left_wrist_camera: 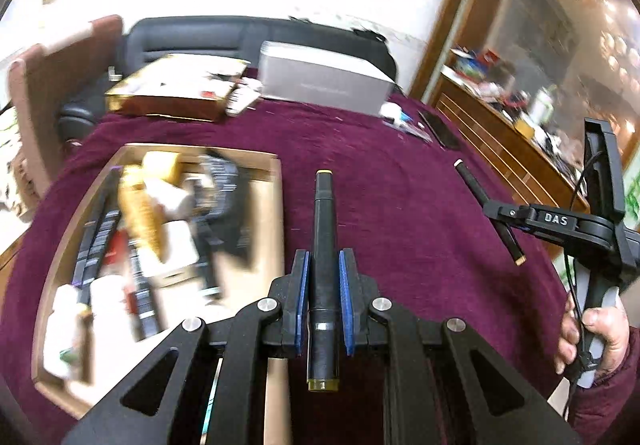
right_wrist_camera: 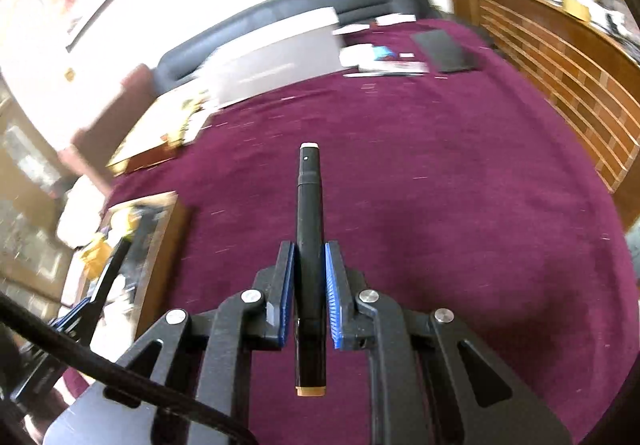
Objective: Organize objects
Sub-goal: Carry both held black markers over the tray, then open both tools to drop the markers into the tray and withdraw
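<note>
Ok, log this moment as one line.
left hand-held gripper: shut on yellow-capped black marker | right hand-held gripper: shut on orange-capped black marker | wooden tray: cluttered

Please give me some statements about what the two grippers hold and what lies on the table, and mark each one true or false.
1. The left gripper is shut on a black marker. True.
2. The right gripper is empty. False: it is shut on a black marker too.
3. The tablecloth is green. False: it is dark red.
4. A wooden tray on the cloth holds many items. True.
5. A grey box stands at the far side of the table. True.
</note>
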Motion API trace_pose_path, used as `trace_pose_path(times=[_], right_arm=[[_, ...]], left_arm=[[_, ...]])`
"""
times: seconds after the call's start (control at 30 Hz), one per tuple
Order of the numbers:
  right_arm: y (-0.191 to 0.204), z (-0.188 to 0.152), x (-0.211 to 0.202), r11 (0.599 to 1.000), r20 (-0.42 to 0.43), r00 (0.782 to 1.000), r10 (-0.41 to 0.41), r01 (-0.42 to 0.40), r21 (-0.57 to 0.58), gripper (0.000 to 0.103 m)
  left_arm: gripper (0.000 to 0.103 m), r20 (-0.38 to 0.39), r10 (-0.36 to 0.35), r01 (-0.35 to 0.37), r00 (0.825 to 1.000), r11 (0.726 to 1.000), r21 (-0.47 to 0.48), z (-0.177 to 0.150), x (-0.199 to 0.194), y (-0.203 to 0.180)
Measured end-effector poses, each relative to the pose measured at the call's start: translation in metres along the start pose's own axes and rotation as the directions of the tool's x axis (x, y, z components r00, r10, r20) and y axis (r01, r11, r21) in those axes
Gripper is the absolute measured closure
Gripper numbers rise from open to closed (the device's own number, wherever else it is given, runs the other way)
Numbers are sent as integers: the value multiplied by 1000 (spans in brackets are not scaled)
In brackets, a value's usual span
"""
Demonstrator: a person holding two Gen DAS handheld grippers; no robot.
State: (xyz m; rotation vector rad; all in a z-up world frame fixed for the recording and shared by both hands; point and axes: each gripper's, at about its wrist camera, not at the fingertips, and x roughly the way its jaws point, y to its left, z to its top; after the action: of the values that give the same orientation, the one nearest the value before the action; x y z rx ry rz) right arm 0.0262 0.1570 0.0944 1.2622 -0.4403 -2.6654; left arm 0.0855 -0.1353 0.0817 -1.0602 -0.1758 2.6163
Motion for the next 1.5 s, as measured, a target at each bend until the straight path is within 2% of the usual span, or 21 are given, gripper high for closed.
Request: trace_pose_path(times=[0.13,0.3,0.43,0.6,0.73,1.07,1.33,1.37,1.43,1.5], right_arm=[[46,-6,6,994,-40,995,96,-98,-54,90],[106,-18,24,973,-120,974,190,-203,-109,90],[143,-29,41,959,-181,958,222,-248,-139,90],[181,-46,65,947,-246,945,218,-266,-183,90],[196,-57,89,948,-292,938,186,-250,-199,90],[204,-59,130,958,-314,944,102,-178,-224,90],[198,-65,136,959,-339,933,118,-196,-207,89],[197,-65,134,957,-334,934,126,-204,-207,88],[198,-65,129,953,-326,934,143,-219,-208,82],[197,-65,121,951,-310,937,159,-230,-205,71]], left_arm=[[91,31,62,-60,998,997,-52,-5,-19,32],[91,37,133,-129,990,986,-105,-18,-24,70],[91,29,162,-157,986,980,-124,-23,-18,87],[91,-4,180,-178,984,972,-155,-30,-3,107],[91,-25,179,-181,984,971,-157,-37,7,111],[91,-2,190,-188,982,971,-148,-35,11,107],[90,52,252,-244,966,962,-122,-32,-2,99],[89,59,260,-251,964,961,-119,-31,-5,98],[79,73,275,-266,959,957,-115,-30,-10,96],[55,94,304,-293,948,949,-114,-29,-15,92]])
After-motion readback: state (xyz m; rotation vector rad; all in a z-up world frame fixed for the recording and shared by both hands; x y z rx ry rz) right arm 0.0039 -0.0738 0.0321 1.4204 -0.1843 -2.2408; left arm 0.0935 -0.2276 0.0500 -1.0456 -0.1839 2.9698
